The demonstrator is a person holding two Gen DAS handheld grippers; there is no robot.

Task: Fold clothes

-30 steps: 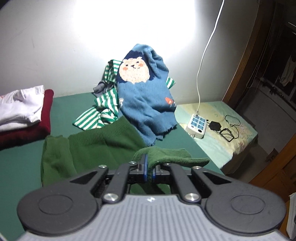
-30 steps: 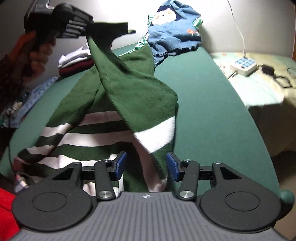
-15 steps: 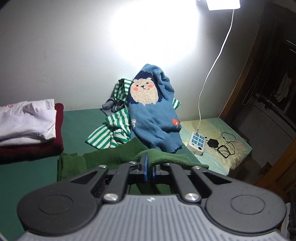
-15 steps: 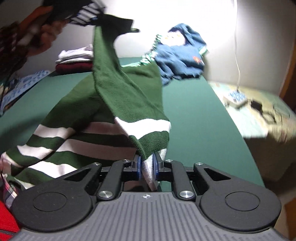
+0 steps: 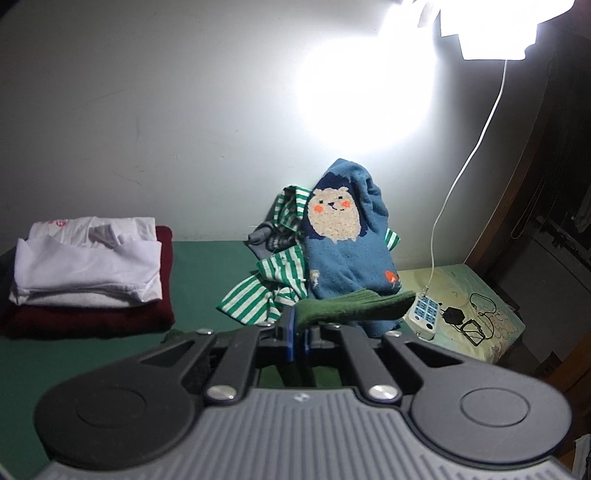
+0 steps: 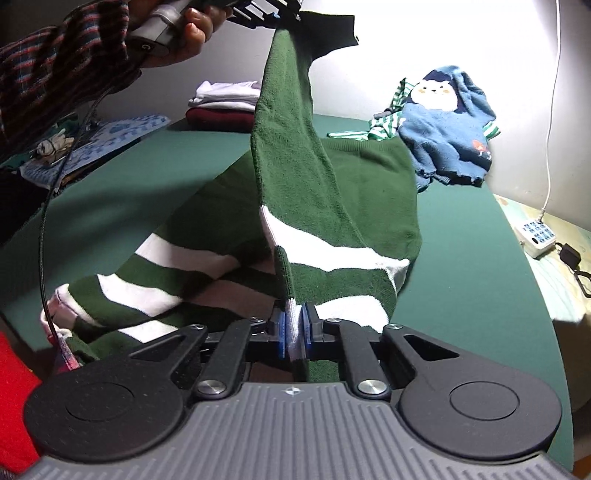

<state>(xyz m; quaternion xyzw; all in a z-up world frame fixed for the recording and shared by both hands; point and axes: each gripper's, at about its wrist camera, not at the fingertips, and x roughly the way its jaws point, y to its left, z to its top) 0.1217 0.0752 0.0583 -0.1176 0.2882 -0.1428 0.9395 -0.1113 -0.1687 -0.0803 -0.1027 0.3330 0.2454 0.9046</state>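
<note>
A dark green sweater with white stripes hangs stretched between my two grippers above the green bed surface. My right gripper pinches its striped lower edge; the jaws are still closing, with the fabric pressed between the blue pads. High at the top of the right wrist view, a hand holds my left gripper, which clamps the plain green end. In the left wrist view the left gripper is shut on a fold of green sweater. The rest of the sweater lies on the bed.
A blue sweater with an animal face and a green-and-white striped garment are heaped against the back wall. Folded white and maroon clothes are stacked at the left. A power strip with cables lies at the right.
The right jaws have shut on the sweater's striped edge. Both grippers have risen, and the left one has lifted its end high, drawing the sweater taut between them.
</note>
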